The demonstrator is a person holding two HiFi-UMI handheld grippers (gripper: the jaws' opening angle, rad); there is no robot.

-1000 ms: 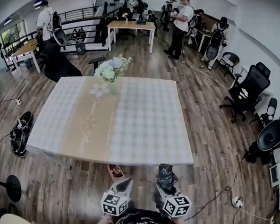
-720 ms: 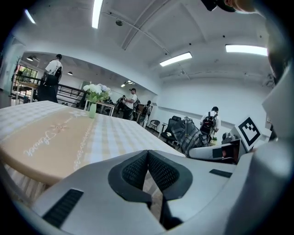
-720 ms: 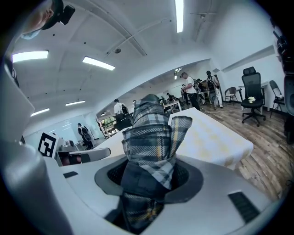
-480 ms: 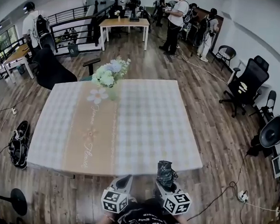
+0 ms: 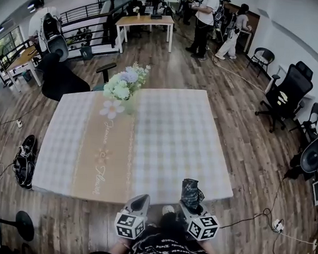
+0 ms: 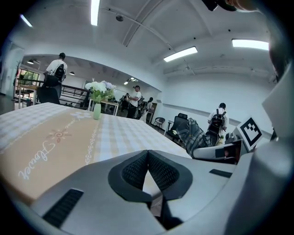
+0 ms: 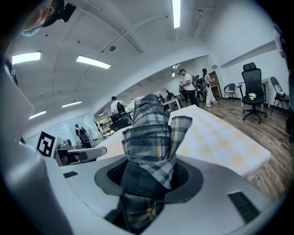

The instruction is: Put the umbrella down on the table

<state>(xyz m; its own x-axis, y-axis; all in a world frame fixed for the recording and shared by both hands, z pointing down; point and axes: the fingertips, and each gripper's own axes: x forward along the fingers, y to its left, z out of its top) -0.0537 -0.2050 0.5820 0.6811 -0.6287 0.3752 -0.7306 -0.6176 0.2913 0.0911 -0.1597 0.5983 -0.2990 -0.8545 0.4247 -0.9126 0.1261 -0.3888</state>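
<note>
A folded umbrella (image 7: pixel 149 137) in dark plaid cloth stands between the jaws of my right gripper (image 7: pixel 149 176), which is shut on it. In the head view the umbrella (image 5: pixel 190 193) sticks forward from the right gripper (image 5: pixel 192 205) just over the near edge of the table (image 5: pixel 163 140). My left gripper (image 5: pixel 139 202) is beside it at the same edge. Its pads meet at the tips in the left gripper view, so the left gripper (image 6: pixel 148 153) is shut with nothing in it. The umbrella (image 6: pixel 195 137) shows at the right of that view.
A vase of white flowers (image 5: pixel 124 84) stands at the table's far side on a tan runner (image 5: pixel 106 153). Black office chairs (image 5: pixel 283 96) stand at the right. A bag (image 5: pixel 22 164) lies on the floor at left. People (image 5: pixel 206 19) stand at the far tables.
Both grippers have come forward to the table's near edge. The umbrella's tip now reaches over the tablecloth. The jaws of both have stayed as they were.
</note>
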